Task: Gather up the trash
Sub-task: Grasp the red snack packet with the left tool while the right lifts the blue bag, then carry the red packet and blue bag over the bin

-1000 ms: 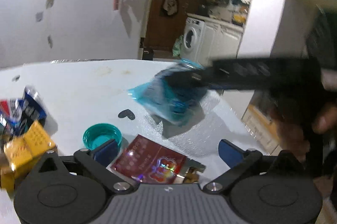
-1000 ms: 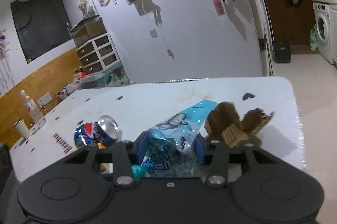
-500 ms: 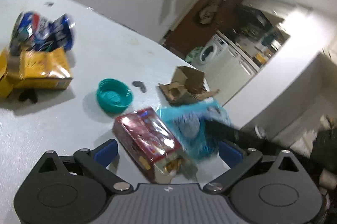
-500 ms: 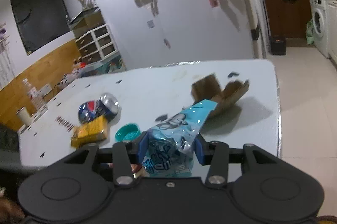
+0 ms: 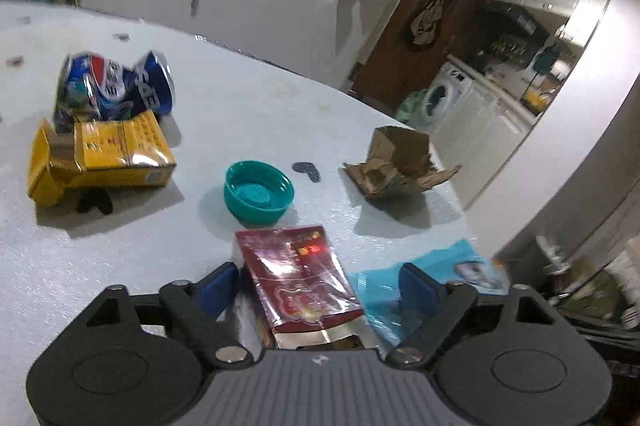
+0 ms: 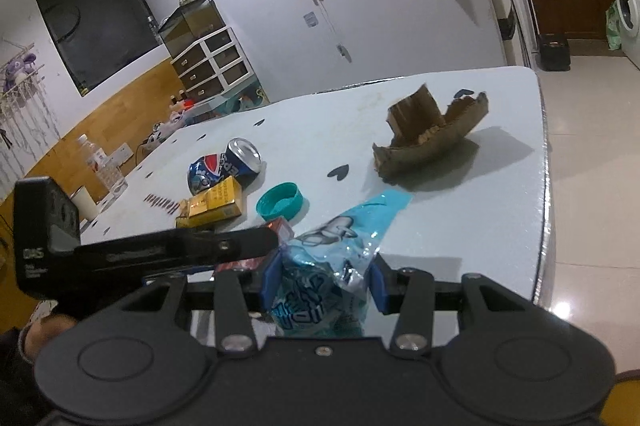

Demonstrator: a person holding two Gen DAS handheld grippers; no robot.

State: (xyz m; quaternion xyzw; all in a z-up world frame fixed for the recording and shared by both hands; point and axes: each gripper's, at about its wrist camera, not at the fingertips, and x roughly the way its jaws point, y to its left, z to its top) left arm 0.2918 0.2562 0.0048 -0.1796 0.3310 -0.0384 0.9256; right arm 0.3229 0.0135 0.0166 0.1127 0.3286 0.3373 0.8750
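A red foil packet (image 5: 298,282) lies on the white table (image 5: 240,98) between the fingers of my left gripper (image 5: 318,286). Its jaws are closing; the left pad is near the packet's edge and the right pad stands clear of it. My right gripper (image 6: 322,282) is shut on a crumpled blue snack bag (image 6: 320,286), held just above the table's near corner. The bag's tip (image 5: 460,270) shows behind the left gripper's right finger. In the right wrist view the left gripper (image 6: 180,246) reaches in from the left over the red packet (image 6: 280,228).
Beyond the packet sit a teal cap (image 5: 258,194), a yellow carton (image 5: 104,154), a crushed blue soda can (image 5: 116,90) and torn brown cardboard (image 5: 396,162). The table's rounded edge (image 6: 542,166) runs along the right, with tiled floor beyond.
The left gripper has rolled and its jaws have narrowed around the red packet. The right gripper has pulled back from the cardboard with the blue bag, which now sits right of the packet.
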